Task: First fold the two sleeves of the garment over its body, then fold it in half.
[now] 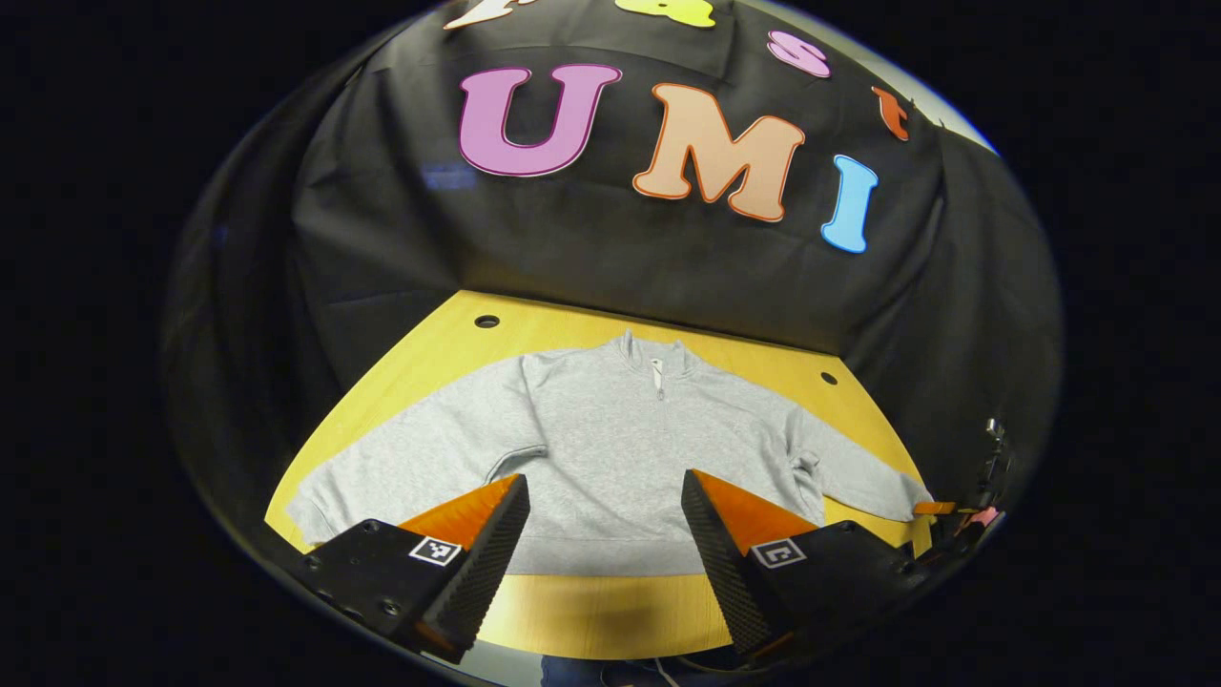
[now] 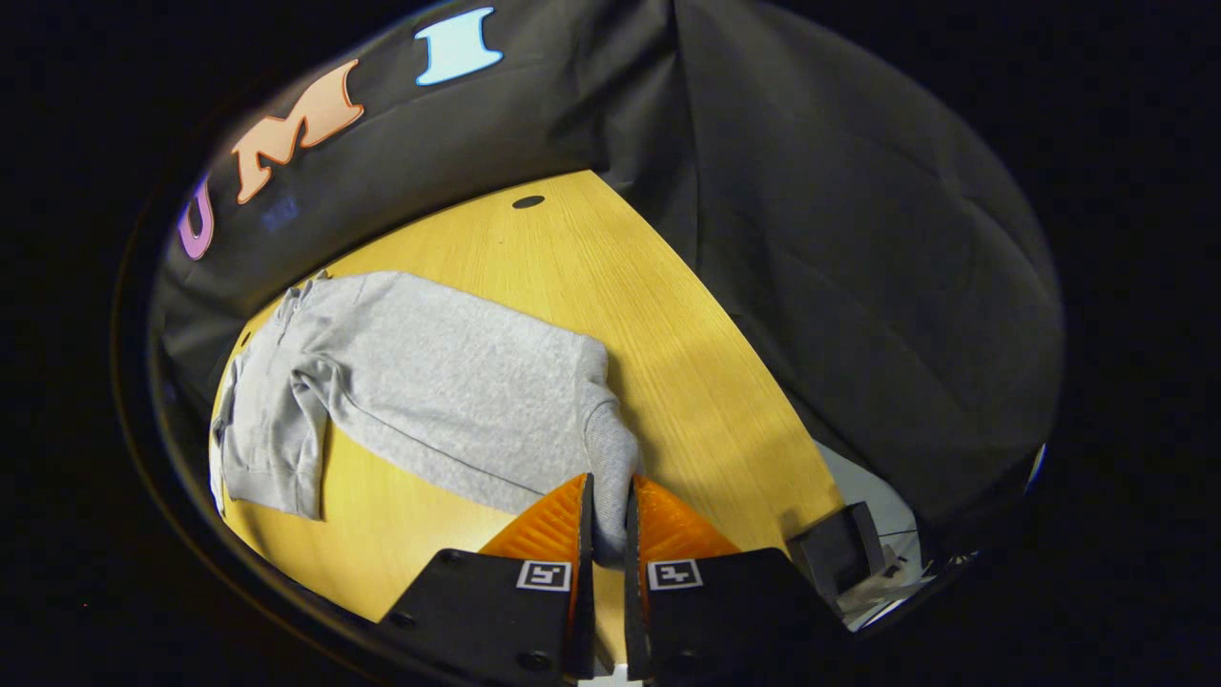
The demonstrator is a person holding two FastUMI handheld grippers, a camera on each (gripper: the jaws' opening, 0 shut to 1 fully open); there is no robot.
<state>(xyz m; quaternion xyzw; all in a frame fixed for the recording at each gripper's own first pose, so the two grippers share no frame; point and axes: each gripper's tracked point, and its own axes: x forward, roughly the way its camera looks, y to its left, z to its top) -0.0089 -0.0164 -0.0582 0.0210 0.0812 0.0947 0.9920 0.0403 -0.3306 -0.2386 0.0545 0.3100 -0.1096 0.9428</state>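
On the table [image 1: 572, 329]: sweatshirt [image 1: 610, 448] flat.
Hidden: cuff end [image 2: 610, 534], between fingers.
Right gripper [image 2: 609, 515]: pinching that cuff.
Left gripper [image 1: 603, 510]: spread, above hem.

In the left gripper view, the left gripper's fingers [image 1: 496, 534] cover part of the grey sweatshirt's [image 1: 610, 448] hem. In the right gripper view, the sleeve's cuff end [image 2: 610, 534] disappears between the right gripper's fingers [image 2: 558, 525]; a dark box [image 2: 839, 549] is partly cut off.

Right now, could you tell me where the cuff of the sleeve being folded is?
In the right gripper view the cuff sits bottom centre, pinched between the right gripper's jaws above the table, right of the sweatshirt.
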